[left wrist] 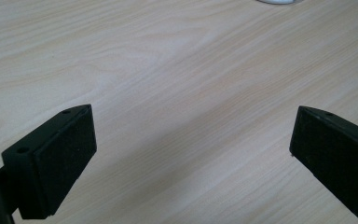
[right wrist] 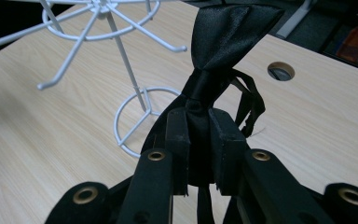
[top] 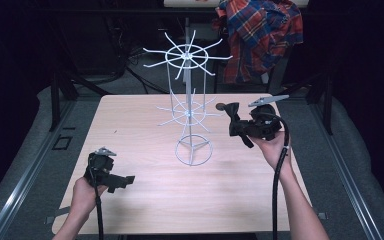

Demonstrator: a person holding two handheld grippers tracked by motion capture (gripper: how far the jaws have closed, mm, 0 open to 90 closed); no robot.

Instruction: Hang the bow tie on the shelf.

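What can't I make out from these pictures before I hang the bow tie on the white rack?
- Bow tie: in the right gripper view its near half is covered by the right gripper; in the high view it is too small to read.
- Bow tie's strap: its lower end drops behind the jaws.
- White rack: its top is cut off by the upper edge in the right gripper view.
- Left gripper: its body is cut off by the bottom edge in the left gripper view.

black gripper [top: 238, 127], brass screws, trailing cable
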